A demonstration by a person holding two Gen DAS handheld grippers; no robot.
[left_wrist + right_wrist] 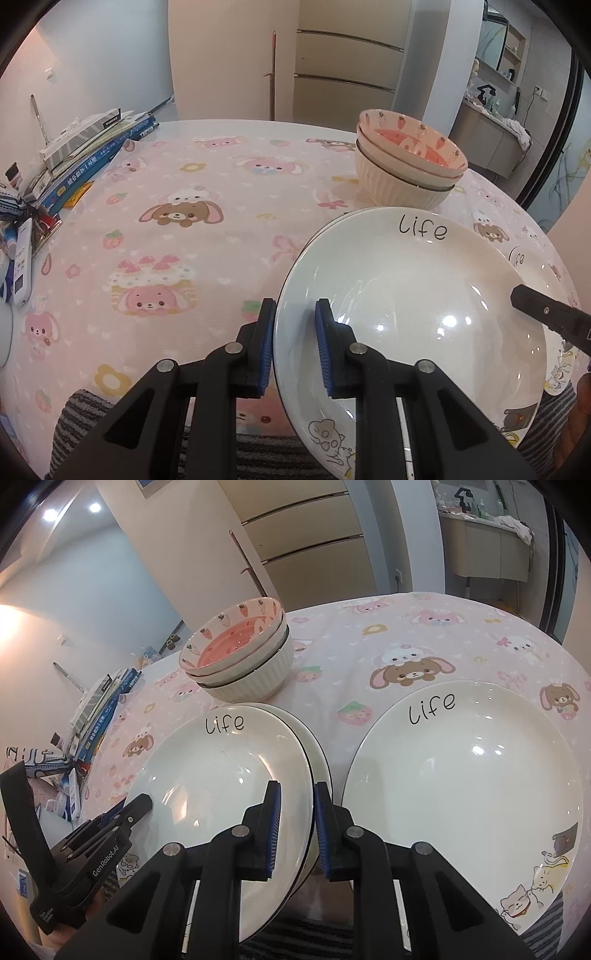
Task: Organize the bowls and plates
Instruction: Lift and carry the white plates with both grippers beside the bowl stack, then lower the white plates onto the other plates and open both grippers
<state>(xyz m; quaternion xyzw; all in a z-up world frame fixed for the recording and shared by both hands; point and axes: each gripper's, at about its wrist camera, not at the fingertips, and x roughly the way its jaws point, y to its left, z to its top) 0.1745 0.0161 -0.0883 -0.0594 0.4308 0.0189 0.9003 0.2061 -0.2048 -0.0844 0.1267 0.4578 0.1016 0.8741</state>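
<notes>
Just in front of the bowl stack (410, 162), toward the camera in the left wrist view: top plate (406, 314), white, lettered "life". Reaches that plate from its left edge with the left gripper (295, 332), jaws partly open and straddling the rim, one pad outside and one over the inner slope. Shows no firm clamp; looks open rather than gripping. Farther from the bowl stack, at the plate's opposite edge: tip of the right gripper (546, 314). Peeks out behind, right of the top plate: second plate (532, 266), mostly covered.

Again in front of the bowl stack (240, 653), in the right wrist view: top plate (221, 775) sitting on lower plates (314, 746) that fan out slightly to the right. Straddles their right rims with the right gripper (297, 823), jaws at a moderate gap, not visibly pinching. Meets the far left rim with the left gripper (136, 808). Right of the bowl stack and beside the pile: single plate (461, 775), flat on the tablecloth (424, 635), near the pile but apart from it.

Probably turns on this: grippers at opposite rims, so the line between them crosses the plate side to side, with the single plate lying on the right gripper's side. Cannot tell whether the top plate is already raised off the pile.
</notes>
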